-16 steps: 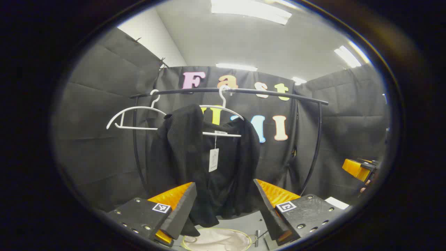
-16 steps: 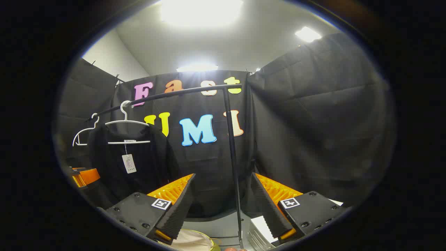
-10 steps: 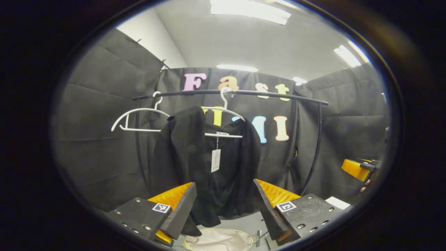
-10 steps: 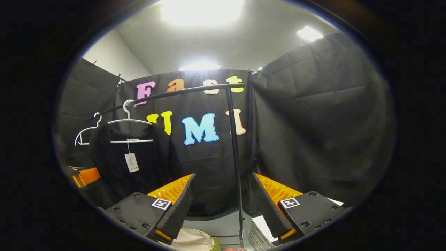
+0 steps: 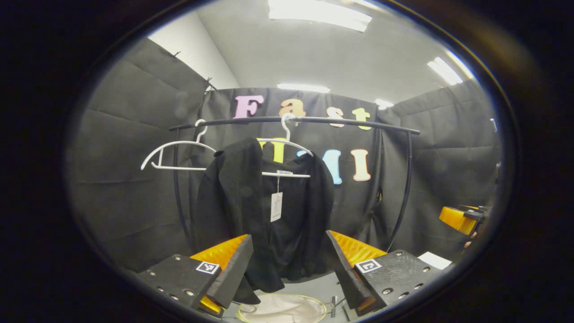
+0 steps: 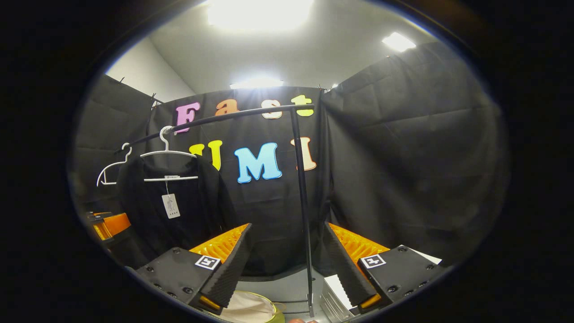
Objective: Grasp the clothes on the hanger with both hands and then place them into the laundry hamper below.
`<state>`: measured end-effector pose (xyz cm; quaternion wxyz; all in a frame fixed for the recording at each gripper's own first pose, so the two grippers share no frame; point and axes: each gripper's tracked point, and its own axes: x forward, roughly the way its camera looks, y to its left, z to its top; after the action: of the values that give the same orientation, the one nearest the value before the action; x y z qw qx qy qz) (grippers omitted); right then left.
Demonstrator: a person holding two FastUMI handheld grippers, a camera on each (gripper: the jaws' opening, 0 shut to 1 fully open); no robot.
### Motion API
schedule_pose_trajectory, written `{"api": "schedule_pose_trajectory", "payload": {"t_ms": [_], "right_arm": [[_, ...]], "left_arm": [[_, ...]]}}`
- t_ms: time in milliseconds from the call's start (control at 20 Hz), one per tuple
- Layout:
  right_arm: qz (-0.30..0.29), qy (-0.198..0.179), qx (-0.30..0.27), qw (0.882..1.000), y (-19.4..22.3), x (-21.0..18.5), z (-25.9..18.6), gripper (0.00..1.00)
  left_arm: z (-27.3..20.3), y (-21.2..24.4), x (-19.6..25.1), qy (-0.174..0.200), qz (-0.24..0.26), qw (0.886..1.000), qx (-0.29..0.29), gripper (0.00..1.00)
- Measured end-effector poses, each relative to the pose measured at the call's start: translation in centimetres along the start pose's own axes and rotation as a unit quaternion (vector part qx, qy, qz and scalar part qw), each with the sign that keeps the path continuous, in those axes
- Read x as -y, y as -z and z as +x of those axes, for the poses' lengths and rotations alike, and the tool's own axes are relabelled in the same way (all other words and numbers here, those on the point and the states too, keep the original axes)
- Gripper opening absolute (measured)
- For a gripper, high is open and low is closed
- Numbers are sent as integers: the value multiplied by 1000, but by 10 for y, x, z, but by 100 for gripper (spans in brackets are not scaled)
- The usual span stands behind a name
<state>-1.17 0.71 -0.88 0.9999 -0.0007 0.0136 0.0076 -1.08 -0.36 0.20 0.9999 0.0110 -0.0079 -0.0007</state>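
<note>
The step in hand was the approach: neither gripper had yet touched the garment, so the grasp was still to be made. The black jacket point(image 5: 264, 211) hung on a white hanger point(image 5: 287, 154) from the black rail point(image 5: 296, 120) of the clothes rack, with a paper tag point(image 5: 276, 207) dangling at its front. A second, bare white hanger point(image 5: 177, 154) hung on the same rail at about ten o'clock from the jacket.

In the left gripper view, the left gripper point(image 5: 289, 264) pointed straight at the jacket, its fingers spread wide and holding nothing; the garment's lower hem showed between them, apparently well beyond them. The laundry hamper point(image 5: 282, 309), a pale bag with a yellow-green rim, sat at six o'clock beneath the jacket.

In the right gripper view, the right gripper point(image 6: 287, 260) was likewise spread and empty, aimed at the rack's upright post point(image 6: 302, 202) rather than the jacket point(image 6: 175, 211), which lay off at nine o'clock. The left gripper point(image 6: 110, 225) showed there at the edge near eight o'clock.

The next move, as I judged it, called for the right gripper to swing toward the jacket and for both to advance, each closing on one shoulder or side, then lift the cloth free of the hanger before lowering it. The loose fabric could snag the hanger and drag it along.
</note>
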Motion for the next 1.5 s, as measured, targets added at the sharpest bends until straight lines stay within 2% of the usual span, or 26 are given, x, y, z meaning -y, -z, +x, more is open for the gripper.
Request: {"api": "schedule_pose_trajectory", "payload": {"t_ms": [550,750,1050,1100,1150,1200,1250,1300,1500], "right_arm": [[-2,-22,-23,999,4,-19,9,98],[10,-44,-29,999,-1,-32,27,98],[-2,-133,-30,991,-2,-90,77,98],[1,-152,-32,988,-1,-102,85,93],[4,-171,-31,985,-2,-113,91,98],[6,-186,-31,982,1,-121,101,98],[8,-200,-35,979,2,-131,111,93],[11,-213,-41,976,6,-141,121,98],[26,-251,-52,966,8,-173,155,98]], "left_arm": [[3,-12,-7,-10,5,1000,3,94],[17,-20,-15,-28,0,1000,7,94],[34,-27,-29,-84,18,996,-6,94],[36,-27,-33,-99,26,995,-10,94],[38,-29,-37,-114,32,993,-10,94],[45,-30,-41,-126,34,991,-10,94],[51,-29,-44,-138,32,990,-12,94],[56,-26,-47,-151,28,988,-16,94],[83,-25,-58,-195,-1,981,-18,94]]}}
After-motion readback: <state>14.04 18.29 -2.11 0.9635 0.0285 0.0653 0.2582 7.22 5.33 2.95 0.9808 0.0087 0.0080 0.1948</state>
